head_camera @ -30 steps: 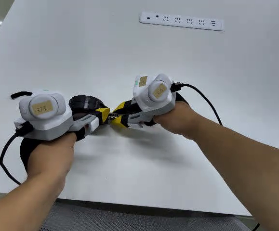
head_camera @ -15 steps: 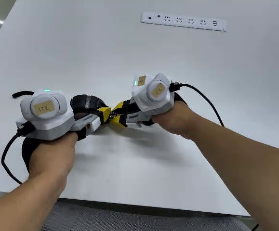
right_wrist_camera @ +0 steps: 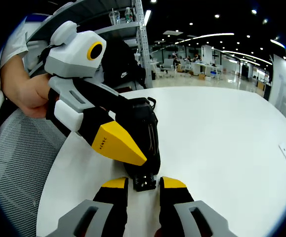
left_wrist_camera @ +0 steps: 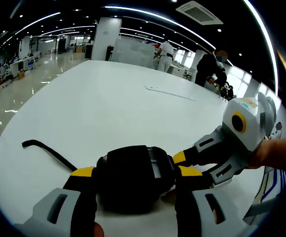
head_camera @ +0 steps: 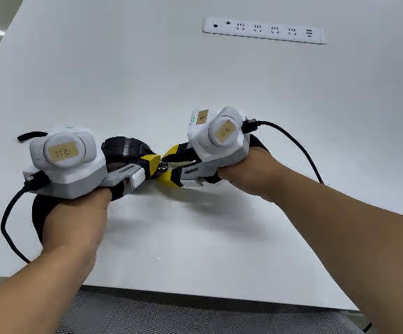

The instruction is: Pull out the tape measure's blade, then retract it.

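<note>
My left claw [left_wrist_camera: 136,171] is clamped on the chunky, round black plastic tape measure [left_wrist_camera: 135,185], one yellow-tipped jaw on each flat flank, so the case sits squarely between them and fills the gap. As far as I can judge it hangs just above the smooth white tabletop [head_camera: 187,90] rather than resting on it. My right claw [right_wrist_camera: 143,185] faces the case from the opposite side, nose to nose with the left one. Its jaws are drawn in to a narrow slot, and the small black end tab [right_wrist_camera: 144,183] of the blade sits in that slot, seemingly pinched. The tab lies tight against the case's mouth and I can see no length of blade, so I judge the pull has not begun. What matters is the line. The mouth of the case points straight at the right claw, and the blade's long axis will run from the case through the tab and on along the right claw's own jaws. In the head view that line crosses in front of me. The right claw is the one at the tab, so it should draw directly away from the case while the left holds it steady. A thin black strap [left_wrist_camera: 44,149] trails from the case on the side away from the tab. A long white power strip [head_camera: 264,30] lies well beyond the case.
</note>
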The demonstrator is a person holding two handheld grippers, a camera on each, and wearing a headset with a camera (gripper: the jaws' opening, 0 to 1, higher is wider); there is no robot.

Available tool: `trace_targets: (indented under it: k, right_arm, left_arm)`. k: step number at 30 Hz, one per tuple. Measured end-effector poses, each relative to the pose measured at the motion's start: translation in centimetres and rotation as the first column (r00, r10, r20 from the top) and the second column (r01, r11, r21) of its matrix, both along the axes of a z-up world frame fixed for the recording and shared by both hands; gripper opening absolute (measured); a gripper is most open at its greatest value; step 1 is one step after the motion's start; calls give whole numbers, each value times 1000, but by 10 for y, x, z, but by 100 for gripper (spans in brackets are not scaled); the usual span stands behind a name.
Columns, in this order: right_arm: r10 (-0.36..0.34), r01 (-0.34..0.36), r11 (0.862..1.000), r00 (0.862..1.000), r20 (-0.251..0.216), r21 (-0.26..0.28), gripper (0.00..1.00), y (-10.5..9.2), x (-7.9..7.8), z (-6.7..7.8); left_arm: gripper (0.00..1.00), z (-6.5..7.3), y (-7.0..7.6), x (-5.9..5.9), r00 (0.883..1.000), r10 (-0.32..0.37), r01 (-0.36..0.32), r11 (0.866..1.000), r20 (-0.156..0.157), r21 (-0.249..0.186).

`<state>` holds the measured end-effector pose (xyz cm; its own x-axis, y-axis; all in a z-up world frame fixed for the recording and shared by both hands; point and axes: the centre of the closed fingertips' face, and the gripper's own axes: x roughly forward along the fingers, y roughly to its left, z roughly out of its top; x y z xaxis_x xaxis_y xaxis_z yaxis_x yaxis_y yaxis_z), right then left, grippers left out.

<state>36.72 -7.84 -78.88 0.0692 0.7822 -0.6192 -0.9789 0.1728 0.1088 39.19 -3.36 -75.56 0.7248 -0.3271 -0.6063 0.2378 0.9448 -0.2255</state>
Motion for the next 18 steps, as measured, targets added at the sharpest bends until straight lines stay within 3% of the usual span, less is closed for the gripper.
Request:
trace_targets:
  k: [6,12,18]
  right_arm:
    - [-15,15,1000,1000,11,17,21,-4,1,6]
    - [-52,52,998,999,1,39,23,-9,-2,10]
    - [-100,101,992,995,-14,73,25,-15,-2,15]
  left_arm:
    - [60,0,0,-1,1000,-6,6,1000,6,0]
    - [60,6,-1,-3,998,-46,46,999,51,-5]
    - [61,10,-1,-7,993,-94,95,995,77,-15]
